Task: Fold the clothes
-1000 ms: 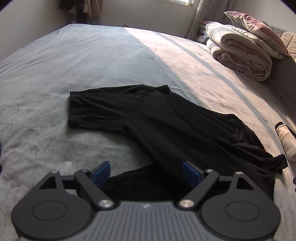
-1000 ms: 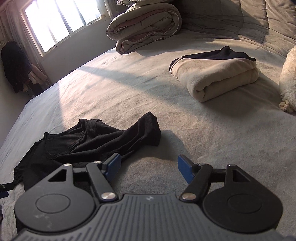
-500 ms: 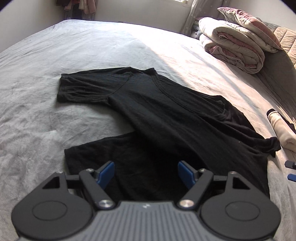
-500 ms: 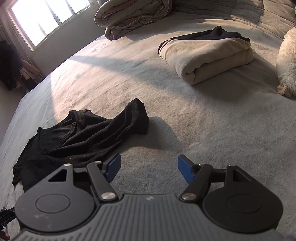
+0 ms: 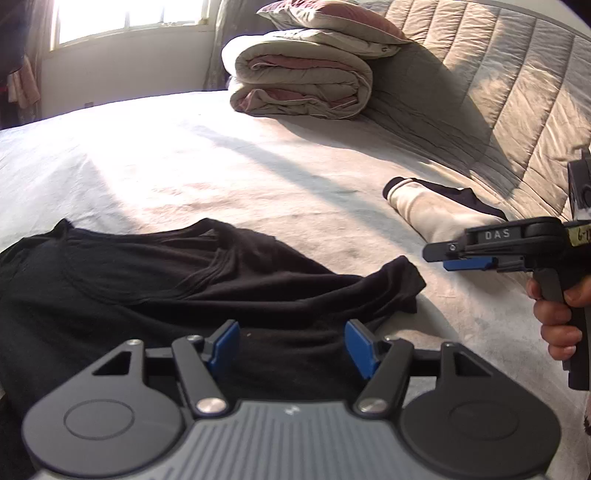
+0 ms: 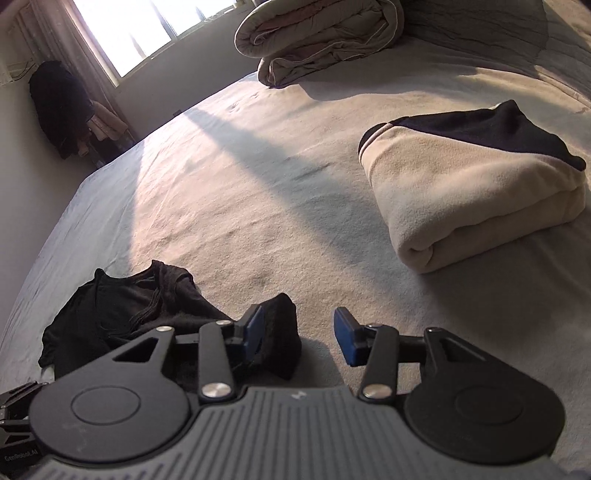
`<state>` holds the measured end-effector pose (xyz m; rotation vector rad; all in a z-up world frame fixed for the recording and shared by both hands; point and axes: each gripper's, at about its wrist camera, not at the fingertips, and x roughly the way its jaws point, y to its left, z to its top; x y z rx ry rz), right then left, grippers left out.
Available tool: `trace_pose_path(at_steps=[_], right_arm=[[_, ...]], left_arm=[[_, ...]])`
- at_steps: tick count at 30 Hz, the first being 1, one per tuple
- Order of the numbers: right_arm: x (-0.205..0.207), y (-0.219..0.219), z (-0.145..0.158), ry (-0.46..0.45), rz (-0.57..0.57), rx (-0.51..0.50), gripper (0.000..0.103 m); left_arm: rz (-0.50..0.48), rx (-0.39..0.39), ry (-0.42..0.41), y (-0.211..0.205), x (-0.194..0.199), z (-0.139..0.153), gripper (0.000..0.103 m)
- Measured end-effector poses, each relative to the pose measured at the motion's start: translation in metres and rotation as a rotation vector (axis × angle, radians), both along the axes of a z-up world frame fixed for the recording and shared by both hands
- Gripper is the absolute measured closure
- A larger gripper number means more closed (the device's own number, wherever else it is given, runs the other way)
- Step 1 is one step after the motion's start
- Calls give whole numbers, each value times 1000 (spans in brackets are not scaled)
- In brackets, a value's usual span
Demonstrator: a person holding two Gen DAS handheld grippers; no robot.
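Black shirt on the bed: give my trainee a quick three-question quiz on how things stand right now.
1. True or false: the black shirt is neatly folded.
2. Which lies nearest the right gripper: A the rolled duvet, B the shirt's bunched sleeve, C the folded cream blanket?
3. What do the left gripper fingers hover over?

Key: 1 false, it lies crumpled. 2 B. 3 the shirt.

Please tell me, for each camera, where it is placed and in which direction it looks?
Left wrist: on the left gripper, over the black shirt, facing the duvet and headboard; the right gripper and a hand show.
Right wrist: on the right gripper, low over the bed, facing the window; own jaws only, at the shirt's sleeve.
Shared: shirt, duvet, cream bundle.
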<state>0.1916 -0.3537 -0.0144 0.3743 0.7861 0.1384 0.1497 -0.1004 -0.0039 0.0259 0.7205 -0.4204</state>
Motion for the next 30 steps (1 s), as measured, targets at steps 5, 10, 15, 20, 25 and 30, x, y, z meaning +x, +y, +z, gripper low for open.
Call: trace_pose_path(at_steps=[5,10,15,20,25,30], right_arm=[[16,-8,-8,-99,109,-18,56],[18,-21,-24,-195,167,28,56],[18,-38,-30,-171,208,53,56],[13,-67,-24,-193,178,172,56],[11,-72,-28,-172,173,199,56],[14,-65,-33,-136,220,223,56]], left_arm=[[-86,70,-74,-60,10,-21,39],[-115,145,-136,-101,14,-38,40],[-106,179,-201,-129,12,-40,51],[-44,196,-173,-143,16,-48,88],[4,174,-149,-131,9,-36,101],[10,200,-149,-115,-9,-17,101]])
